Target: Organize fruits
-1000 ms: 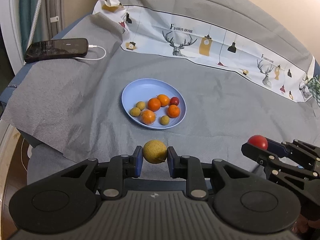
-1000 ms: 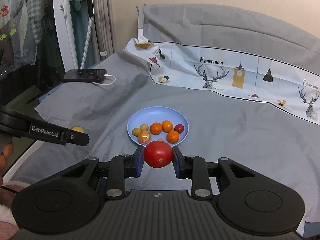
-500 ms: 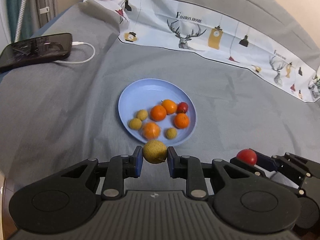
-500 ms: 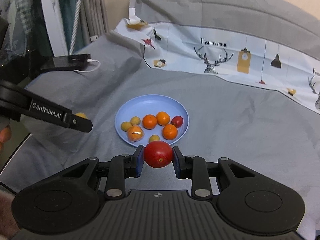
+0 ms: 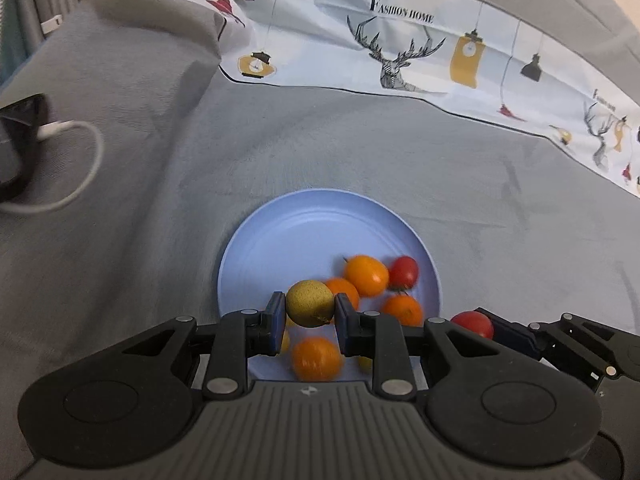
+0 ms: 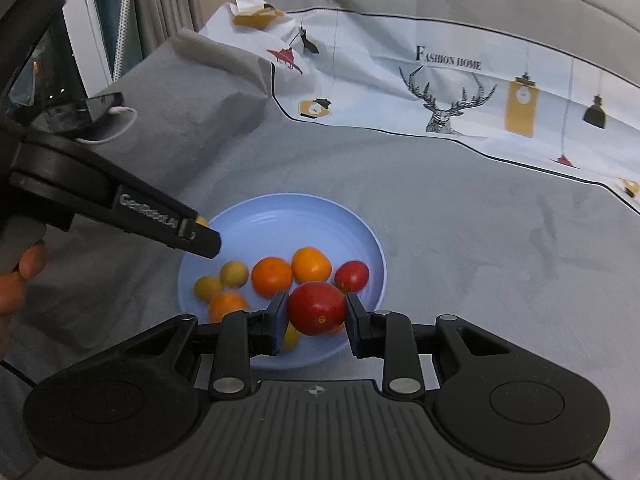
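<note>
A light blue plate point(image 5: 304, 232) point(image 6: 296, 220) lies on the grey cloth and carries several oranges, small yellow fruits and a small red tomato point(image 5: 403, 272) point(image 6: 352, 276). My left gripper point(image 5: 310, 309) is shut on a yellow-green round fruit point(image 5: 310, 303), held over the plate's near half. My right gripper point(image 6: 317, 315) is shut on a large red tomato point(image 6: 317, 308) above the plate's near right part. In the left wrist view the right gripper with its tomato point(image 5: 472, 323) shows at the plate's right rim. The left gripper's finger point(image 6: 196, 238) reaches over the plate's left rim.
A black phone point(image 5: 16, 140) point(image 6: 100, 106) with a white charging cable point(image 5: 76, 168) lies at the far left of the cloth. A white printed sheet with deer and lamps point(image 5: 400, 52) point(image 6: 460, 92) covers the back. A person's hand point(image 6: 20, 280) holds the left gripper.
Both grippers have come forward and down toward the plate, each still holding its fruit. The plate now sits right under the fingertips instead of well ahead of them.
</note>
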Demonstrator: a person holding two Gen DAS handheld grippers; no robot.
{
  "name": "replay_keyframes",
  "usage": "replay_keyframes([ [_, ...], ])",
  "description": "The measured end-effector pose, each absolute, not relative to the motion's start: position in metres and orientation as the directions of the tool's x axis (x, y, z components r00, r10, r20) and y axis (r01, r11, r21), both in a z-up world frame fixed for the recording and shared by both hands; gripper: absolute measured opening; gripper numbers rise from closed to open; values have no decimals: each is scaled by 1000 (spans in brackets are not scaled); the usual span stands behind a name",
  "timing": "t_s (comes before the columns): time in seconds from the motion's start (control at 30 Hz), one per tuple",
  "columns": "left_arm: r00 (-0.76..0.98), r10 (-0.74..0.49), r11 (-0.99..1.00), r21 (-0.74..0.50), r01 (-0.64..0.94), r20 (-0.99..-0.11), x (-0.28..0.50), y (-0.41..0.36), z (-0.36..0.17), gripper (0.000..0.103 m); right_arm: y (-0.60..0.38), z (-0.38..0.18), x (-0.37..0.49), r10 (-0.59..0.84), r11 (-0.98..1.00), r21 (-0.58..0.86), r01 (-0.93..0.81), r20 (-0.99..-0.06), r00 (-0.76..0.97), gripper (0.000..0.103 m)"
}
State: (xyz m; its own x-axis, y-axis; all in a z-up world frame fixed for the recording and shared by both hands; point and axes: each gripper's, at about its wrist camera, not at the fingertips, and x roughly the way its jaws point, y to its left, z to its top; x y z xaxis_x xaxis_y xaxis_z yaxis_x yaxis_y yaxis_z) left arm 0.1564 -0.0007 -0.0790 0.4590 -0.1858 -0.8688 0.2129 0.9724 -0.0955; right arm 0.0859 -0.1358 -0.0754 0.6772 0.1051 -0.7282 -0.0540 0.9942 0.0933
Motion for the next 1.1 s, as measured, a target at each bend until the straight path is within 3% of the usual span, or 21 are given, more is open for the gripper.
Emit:
replay_keyframes([
  [0.37,437,-137,972,-34,234,-889,200,-15,-118,30,-135,-115,133,115,993,61,-105,-755,646,32],
  [0.43,442,-137,970,-30,241,-887,201,-15,-114,62,-135,-116,137,128,990,57,-129,-752,647,36],
  [0.47,455,-135,972,-29,233,-880,199,-14,-110,93,-135,-115,138,127,990,50,-136,-750,650,52],
  [0.5,478,-136,975,-30,222,-868,194,-12,-105,103,-136,-113,137,120,990,39,-137,-746,655,65],
  [0.7,520,-163,974,-53,219,-839,145,4,-70,103,-144,-93,105,97,993,28,-114,-747,658,83],
  [0.9,533,-141,982,-51,181,-834,76,21,-37,103,-140,-65,54,83,996,49,-70,-747,660,90],
  [1.1,571,-116,990,-46,136,-813,23,36,-18,103,-128,-29,3,40,999,42,-15,-685,727,97],
])
